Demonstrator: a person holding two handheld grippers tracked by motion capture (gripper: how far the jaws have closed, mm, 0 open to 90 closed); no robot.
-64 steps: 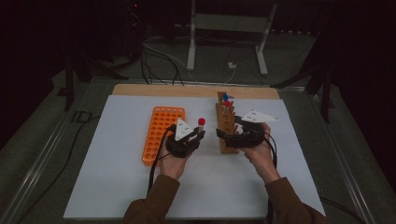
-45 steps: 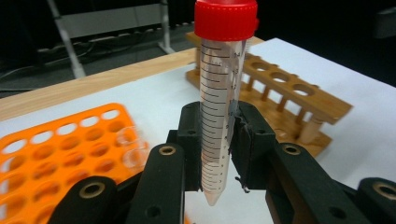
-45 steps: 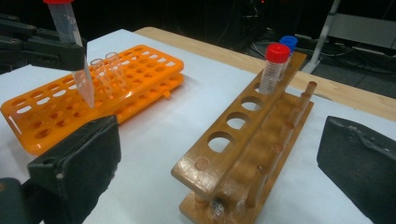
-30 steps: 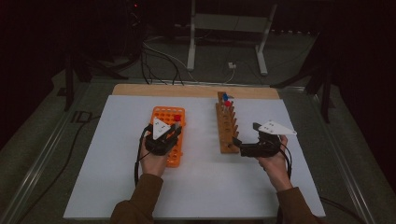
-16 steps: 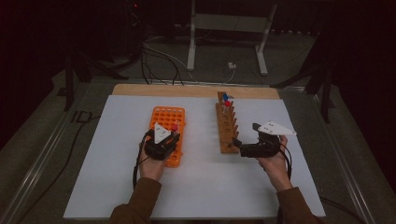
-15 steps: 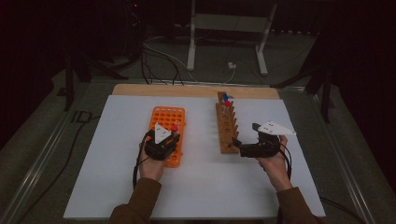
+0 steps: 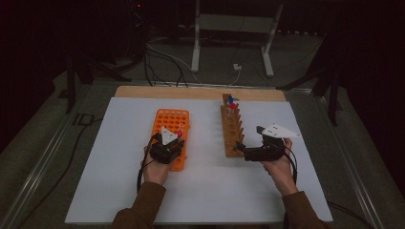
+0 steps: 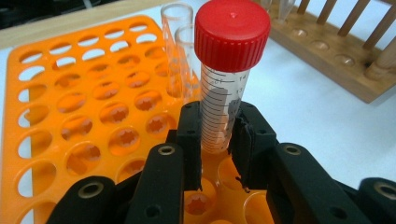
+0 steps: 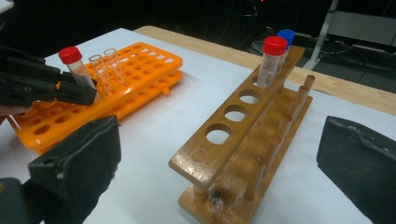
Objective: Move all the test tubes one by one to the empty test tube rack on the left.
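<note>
Left gripper view: left claw [image 8: 215, 140] clamped on a red-capped tube [image 8: 224, 79], its tip just above the holes near the orange rack's [image 8: 70, 116] near corner, two clear uncapped tubes [image 8: 180, 46] right behind it. Not seated yet (judging by the gap). Right claw [image 9: 219, 158] gapes wide, empty, facing the wooden rack's [image 9: 243, 140] near end. A red tube [image 9: 271, 60] and a blue one [image 9: 285, 39] remain at its far end, so transfer looks partway. Bare white tabletop [image 7: 205, 191] between racks; rack edges well clear of it.

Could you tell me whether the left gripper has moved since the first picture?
Yes: the left gripper moved leftward from beside the wooden rack to over the orange rack.
</note>
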